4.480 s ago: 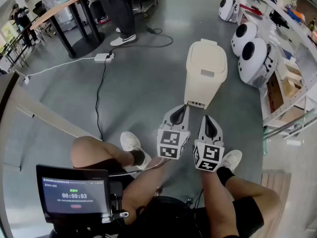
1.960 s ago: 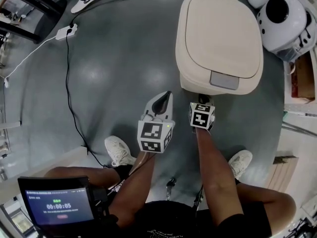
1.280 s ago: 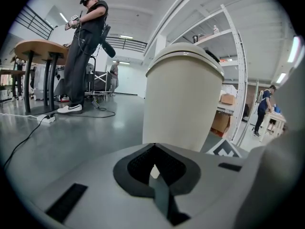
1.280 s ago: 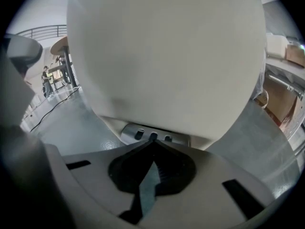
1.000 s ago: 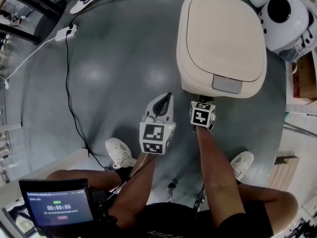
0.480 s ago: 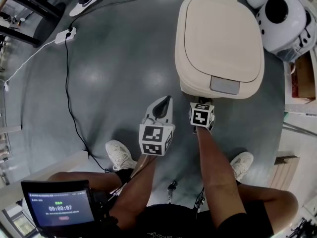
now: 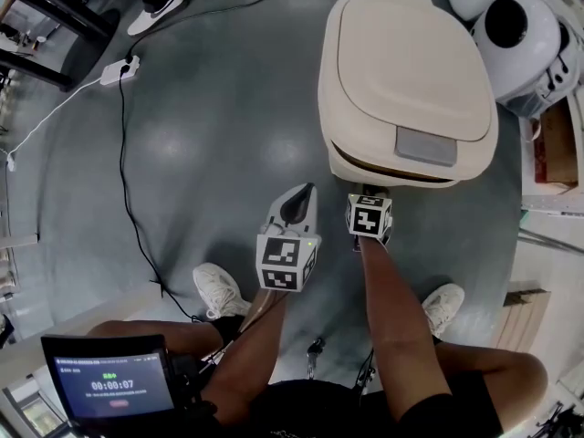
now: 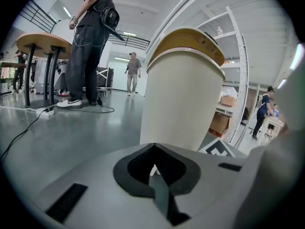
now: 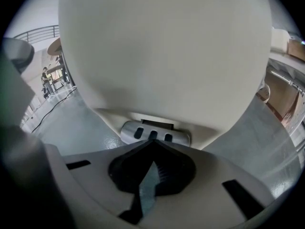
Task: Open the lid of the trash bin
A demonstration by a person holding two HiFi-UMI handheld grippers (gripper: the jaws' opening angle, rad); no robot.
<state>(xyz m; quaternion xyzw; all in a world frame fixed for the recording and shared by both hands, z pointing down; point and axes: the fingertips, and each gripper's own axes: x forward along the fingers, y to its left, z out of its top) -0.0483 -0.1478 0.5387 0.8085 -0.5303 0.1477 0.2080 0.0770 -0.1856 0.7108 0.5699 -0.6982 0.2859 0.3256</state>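
Observation:
The cream trash bin [image 7: 406, 71] stands on the grey floor ahead of me. Its lid [image 8: 188, 38] is tilted up at the front, and a dark gap [image 7: 388, 165] shows between lid and body. My right gripper [image 7: 369, 197] is shut and points steeply down at the bin's base. Its tips [image 9: 153, 146] rest at the near edge of the grey foot pedal [image 9: 153, 133] with three slots. My left gripper [image 7: 300, 195] is shut and hovers over bare floor left of the bin; in its own view the bin body [image 8: 183, 104] rises just beyond its tips [image 8: 153, 149].
Two round white machines [image 7: 525, 35] sit right of the bin beside a shelf. A power strip with cable [image 7: 120, 69] lies far left. The person's shoes [image 7: 217, 288] [image 7: 443, 305] flank the grippers. Another person [image 8: 88, 46] stands by a table.
The head came in closer over the bin. The right gripper went down to the pedal, and in the last half second the lid's front rose, opening a gap. The left gripper barely moved.

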